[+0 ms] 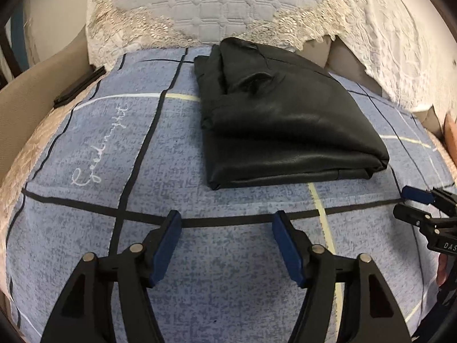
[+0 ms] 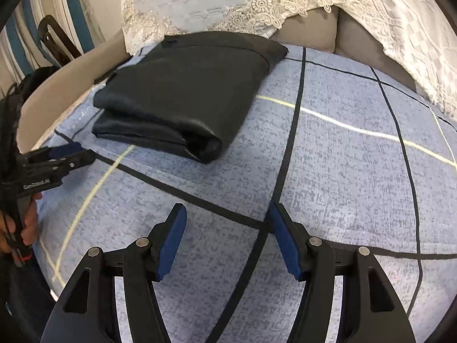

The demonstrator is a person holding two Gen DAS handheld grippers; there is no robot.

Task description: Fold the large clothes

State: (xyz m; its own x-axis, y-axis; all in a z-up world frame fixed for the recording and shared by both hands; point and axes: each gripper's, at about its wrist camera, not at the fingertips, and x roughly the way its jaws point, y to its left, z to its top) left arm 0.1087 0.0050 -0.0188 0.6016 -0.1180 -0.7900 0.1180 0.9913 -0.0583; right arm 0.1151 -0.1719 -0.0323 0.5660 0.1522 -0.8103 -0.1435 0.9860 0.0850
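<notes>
A black garment (image 1: 282,117) lies folded into a thick rectangle on the blue checked sheet (image 1: 200,271). It also shows in the right wrist view (image 2: 185,94), at the upper left. My left gripper (image 1: 227,223) is open and empty, held above the sheet short of the garment's near edge. My right gripper (image 2: 227,214) is open and empty, over the sheet to the right of the garment. Each gripper shows at the edge of the other's view, the right gripper (image 1: 405,203) and the left gripper (image 2: 77,154).
The sheet covers a sofa seat. Lace-trimmed quilted covers (image 1: 205,8) drape the backrest behind the garment and the cushion (image 2: 400,28) at the right. A beige armrest (image 1: 31,97) with a black strip on it lies at the left.
</notes>
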